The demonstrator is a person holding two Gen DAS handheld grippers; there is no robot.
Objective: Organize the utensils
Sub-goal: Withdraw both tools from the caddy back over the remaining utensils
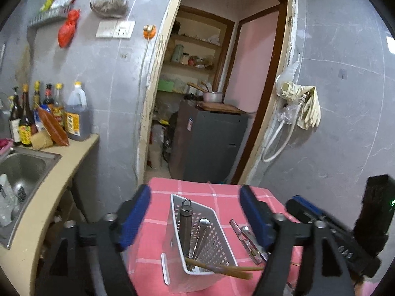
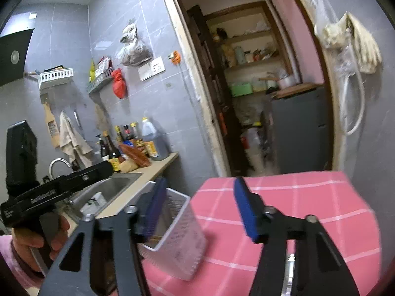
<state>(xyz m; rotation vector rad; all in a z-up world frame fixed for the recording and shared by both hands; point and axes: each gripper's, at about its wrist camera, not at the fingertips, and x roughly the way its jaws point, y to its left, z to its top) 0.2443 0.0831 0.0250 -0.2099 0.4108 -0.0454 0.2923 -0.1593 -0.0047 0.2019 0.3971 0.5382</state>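
Note:
A white perforated utensil caddy (image 1: 217, 241) stands on the pink checked tablecloth (image 1: 158, 222). It holds a dark handle with a loop (image 1: 185, 219), a metal handle (image 1: 204, 224) and wooden chopsticks (image 1: 222, 268). My left gripper (image 1: 195, 192) is open, its blue pads either side of the caddy and clear of it. Two loose metal utensils (image 1: 246, 239) lie on the cloth right of the caddy. My right gripper (image 2: 200, 182) is open with nothing between its pads; the caddy (image 2: 182, 241) sits low beside its left finger. In the left wrist view the right gripper's body (image 1: 321, 222) shows at the right edge.
A steel sink (image 1: 24, 170) and a beige counter with sauce bottles (image 1: 49, 116) lie to the left. Beyond the table an open doorway shows a grey cabinet (image 1: 212, 143) and shelves. Gloves and a hose (image 1: 303, 108) hang on the right wall. A hand (image 2: 37, 241) holds the left gripper.

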